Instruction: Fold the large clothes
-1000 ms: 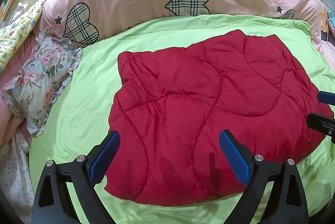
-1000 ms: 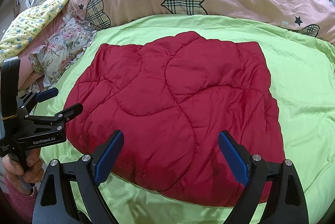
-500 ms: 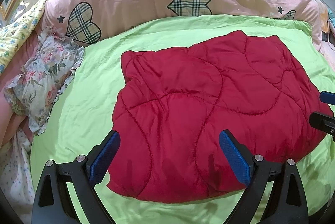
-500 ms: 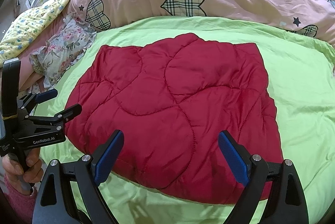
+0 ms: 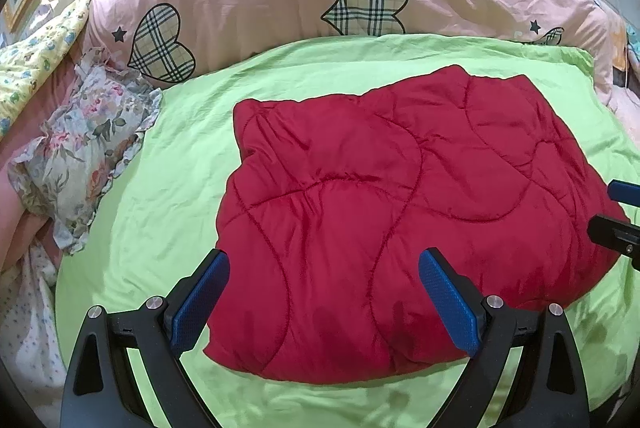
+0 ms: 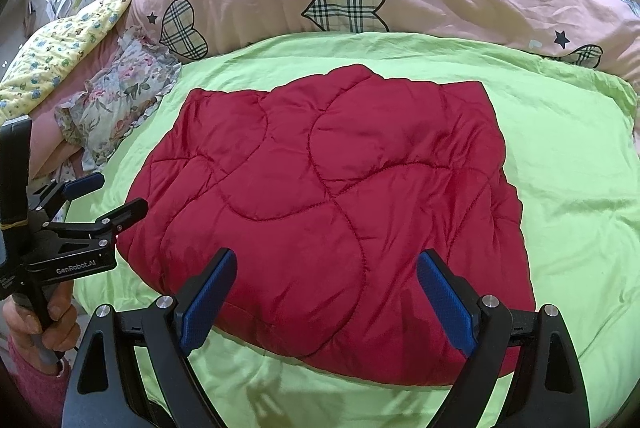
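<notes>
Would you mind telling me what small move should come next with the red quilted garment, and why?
Probably lower the left gripper and right gripper onto the near edge of the red quilted garment. Both are open, holding nothing, and hover above that edge, while the garment lies folded on the green sheet.

A lime-green sheet (image 5: 168, 196) covers the bed — on it lies a folded red quilted garment (image 5: 400, 212).

red quilted garment (image 5: 404, 212) sits slightly further right in left wrist view
</notes>
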The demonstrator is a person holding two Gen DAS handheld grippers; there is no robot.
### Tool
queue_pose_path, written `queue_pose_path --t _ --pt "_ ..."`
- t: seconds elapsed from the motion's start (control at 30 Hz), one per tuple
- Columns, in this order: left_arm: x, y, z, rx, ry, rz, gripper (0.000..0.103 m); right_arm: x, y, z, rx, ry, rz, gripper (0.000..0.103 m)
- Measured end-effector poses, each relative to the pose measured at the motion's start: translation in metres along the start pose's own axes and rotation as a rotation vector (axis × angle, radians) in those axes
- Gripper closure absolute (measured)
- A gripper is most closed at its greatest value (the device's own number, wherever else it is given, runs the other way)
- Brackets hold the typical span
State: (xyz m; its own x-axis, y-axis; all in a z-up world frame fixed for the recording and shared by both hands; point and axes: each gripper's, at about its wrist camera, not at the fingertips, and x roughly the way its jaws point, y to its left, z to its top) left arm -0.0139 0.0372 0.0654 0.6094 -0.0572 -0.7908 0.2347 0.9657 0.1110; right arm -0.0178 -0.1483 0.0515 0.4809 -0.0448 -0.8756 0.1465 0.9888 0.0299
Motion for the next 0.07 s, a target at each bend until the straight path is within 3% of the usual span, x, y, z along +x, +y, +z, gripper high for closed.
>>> queue_pose_path --t 0.07 --pt "-0.0002 0.0009 -0.0002 -0.004 0.004 -0.005 0.007 -0.0003 -0.0004 -0.0003 0.004 0.001 -0.001 0.01"
